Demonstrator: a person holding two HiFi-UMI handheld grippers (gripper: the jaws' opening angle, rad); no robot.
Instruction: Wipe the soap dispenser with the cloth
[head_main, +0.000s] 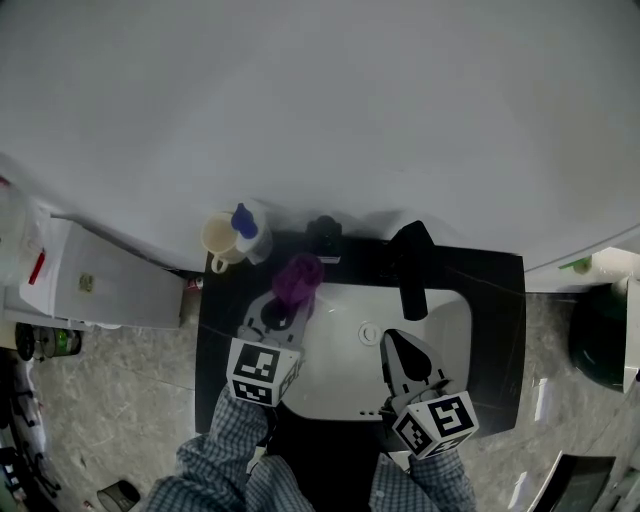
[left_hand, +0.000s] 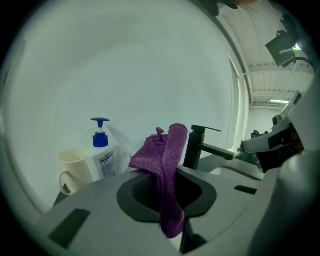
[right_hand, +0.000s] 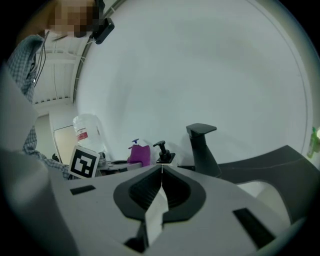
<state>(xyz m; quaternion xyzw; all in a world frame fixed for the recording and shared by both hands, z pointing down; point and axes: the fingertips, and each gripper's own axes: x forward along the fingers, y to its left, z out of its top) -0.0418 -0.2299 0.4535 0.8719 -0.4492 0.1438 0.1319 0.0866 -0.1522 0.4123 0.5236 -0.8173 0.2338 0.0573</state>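
While the right gripper (right_hand: 161, 170) hangs over the sink (head_main: 450, 330) with its jaws pressed together on nothing, the left gripper (left_hand: 171, 175) pinches the purple cloth (left_hand: 165, 150), which touches nothing else. Wiping looks not yet begun. The soap dispenser (left_hand: 101, 152), white with a blue pump, stands upright by the wall, just beside a cream mug (left_hand: 74, 167); a black pump bottle (head_main: 323, 238) stands near.

The purple knitted cloth (head_main: 298, 279) covers the left gripper's (head_main: 289, 304) jaw tips in the head view. Label print on the white, blue-pumped soap bottle (left_hand: 102, 156) is unreadably small (its base, like the cream mug's (left_hand: 73, 167), sits behind the gripper).
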